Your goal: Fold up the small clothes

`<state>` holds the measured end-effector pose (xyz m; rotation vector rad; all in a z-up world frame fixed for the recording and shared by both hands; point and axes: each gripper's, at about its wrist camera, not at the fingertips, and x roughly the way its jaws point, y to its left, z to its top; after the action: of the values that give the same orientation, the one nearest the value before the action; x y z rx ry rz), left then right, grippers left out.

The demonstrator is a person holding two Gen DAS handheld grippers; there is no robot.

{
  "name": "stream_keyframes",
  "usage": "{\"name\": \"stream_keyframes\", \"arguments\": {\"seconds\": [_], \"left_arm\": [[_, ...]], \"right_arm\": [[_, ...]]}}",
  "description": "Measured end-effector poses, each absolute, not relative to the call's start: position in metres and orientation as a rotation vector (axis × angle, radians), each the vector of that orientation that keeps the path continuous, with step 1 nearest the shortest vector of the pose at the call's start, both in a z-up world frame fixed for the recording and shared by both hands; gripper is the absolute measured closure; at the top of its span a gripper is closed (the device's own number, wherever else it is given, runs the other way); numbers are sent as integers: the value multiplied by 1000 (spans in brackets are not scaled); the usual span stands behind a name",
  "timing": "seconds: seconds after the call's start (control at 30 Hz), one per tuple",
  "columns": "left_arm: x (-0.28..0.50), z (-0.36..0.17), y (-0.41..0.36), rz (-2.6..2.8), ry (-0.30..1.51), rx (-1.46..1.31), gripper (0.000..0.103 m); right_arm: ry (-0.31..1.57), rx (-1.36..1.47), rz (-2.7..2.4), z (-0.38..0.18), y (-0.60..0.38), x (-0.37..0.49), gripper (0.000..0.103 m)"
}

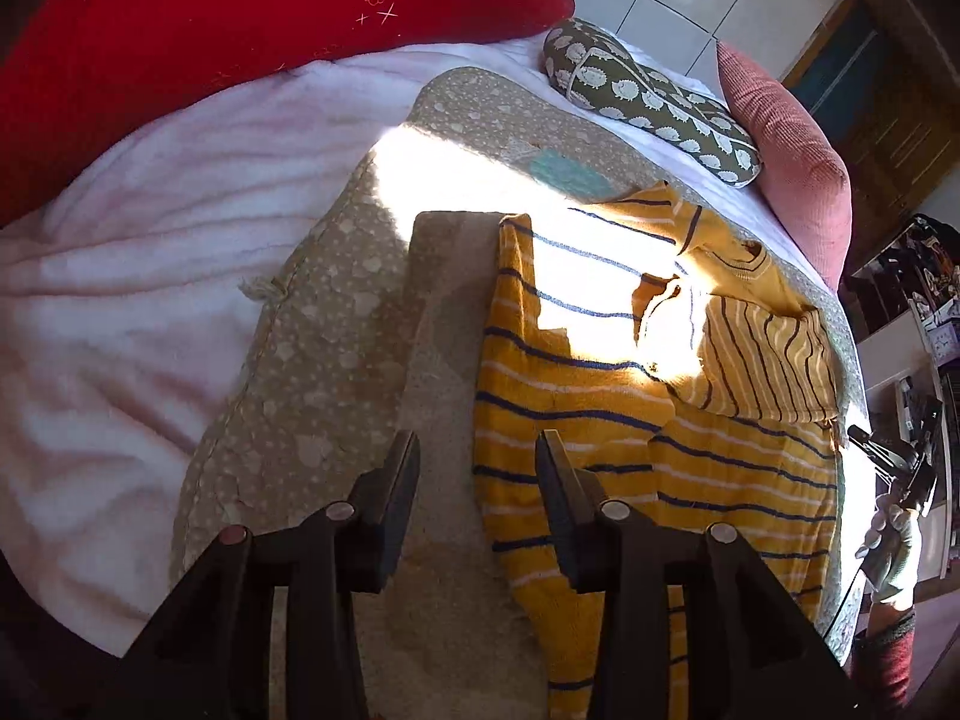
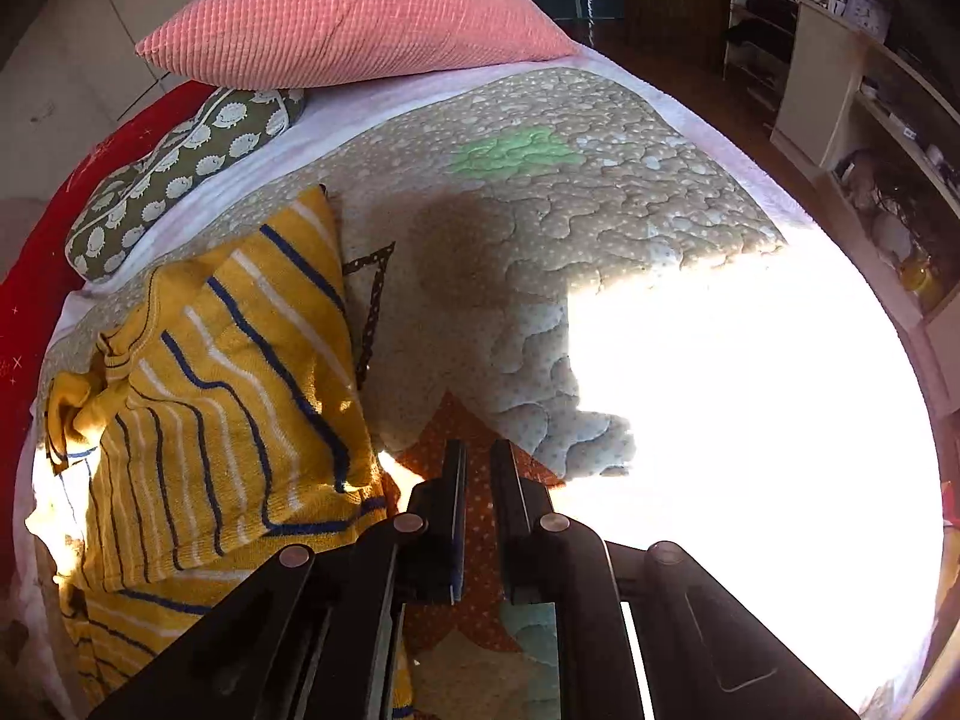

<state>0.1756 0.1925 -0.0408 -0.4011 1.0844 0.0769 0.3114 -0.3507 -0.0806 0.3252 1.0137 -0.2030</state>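
A yellow knit sweater (image 1: pixel 600 396) with navy and white stripes lies flat on a beige quilted mat (image 1: pixel 336 324), one sleeve folded across its chest. My left gripper (image 1: pixel 477 450) hovers open over the sweater's left edge. Its right finger sits above the knit, its left finger above bare mat, and nothing is between them. In the right wrist view the sweater (image 2: pixel 228 384) lies to the left. My right gripper (image 2: pixel 478 462) is off its right edge, over an orange patch of the mat (image 2: pixel 540 228). Its fingers stand nearly together with only a thin slit, holding nothing.
A pink ribbed cushion (image 2: pixel 348 18), an olive hedgehog-print pillow (image 2: pixel 180 174) and a red blanket (image 1: pixel 210 42) lie at the bed's far side. White fleece (image 1: pixel 120 312) spreads to the left. Shelves (image 2: pixel 870 120) stand past the bed's right edge. Sun glare (image 2: pixel 750 420) washes out the mat.
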Motion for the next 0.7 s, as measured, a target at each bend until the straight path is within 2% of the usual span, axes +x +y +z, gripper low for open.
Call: {"name": "stream_keyframes", "arguments": {"seconds": [0.07, 0.2, 0.27, 0.57, 0.63, 0.67, 0.7], "left_arm": [[160, -45, 191, 67, 1079, -439, 64], [125, -45, 186, 102, 1044, -418, 63], [108, -44, 185, 127, 1023, -397, 59], [55, -40, 205, 124, 965, -436, 55], [51, -40, 209, 120, 953, -443, 52], [49, -41, 211, 116, 951, -449, 51], [47, -44, 213, 112, 951, -460, 49]], "right_arm": [[973, 310, -156, -66, -337, 297, 84], [979, 316, 58, -47, -278, 277, 75], [1004, 322, 183, -48, -237, 267, 61], [1233, 295, 562, -114, -49, 230, 59], [1217, 259, 537, -119, -29, 226, 57], [1194, 240, 528, -116, -24, 224, 52], [1184, 229, 524, -114, -20, 223, 51]]}}
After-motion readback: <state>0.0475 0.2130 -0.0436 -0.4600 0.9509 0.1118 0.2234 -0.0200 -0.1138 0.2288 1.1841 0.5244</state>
